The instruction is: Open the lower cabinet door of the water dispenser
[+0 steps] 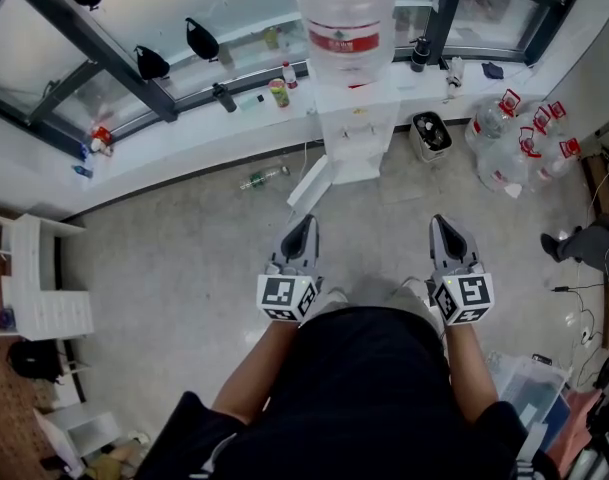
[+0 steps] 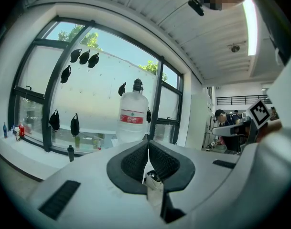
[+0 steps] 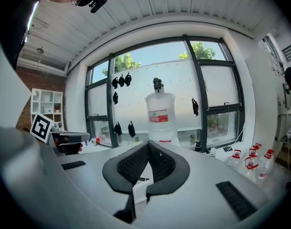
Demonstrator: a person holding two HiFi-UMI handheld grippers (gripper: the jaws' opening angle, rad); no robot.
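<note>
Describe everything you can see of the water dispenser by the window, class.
The water dispenser is a white, upright, plastic-looking cabinet standing on the floor against the window ledge. An inverted clear bottle with a red label sits on top. A white panel angles out from its base to the left, seemingly the lower door already ajar.

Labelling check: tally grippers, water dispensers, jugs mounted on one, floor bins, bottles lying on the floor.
Grippers: 2 (left gripper, right gripper)
Water dispenser: 1
Jug mounted on it: 1
Bin: 1
Bottle lying on floor: 1
Total: 6
</note>
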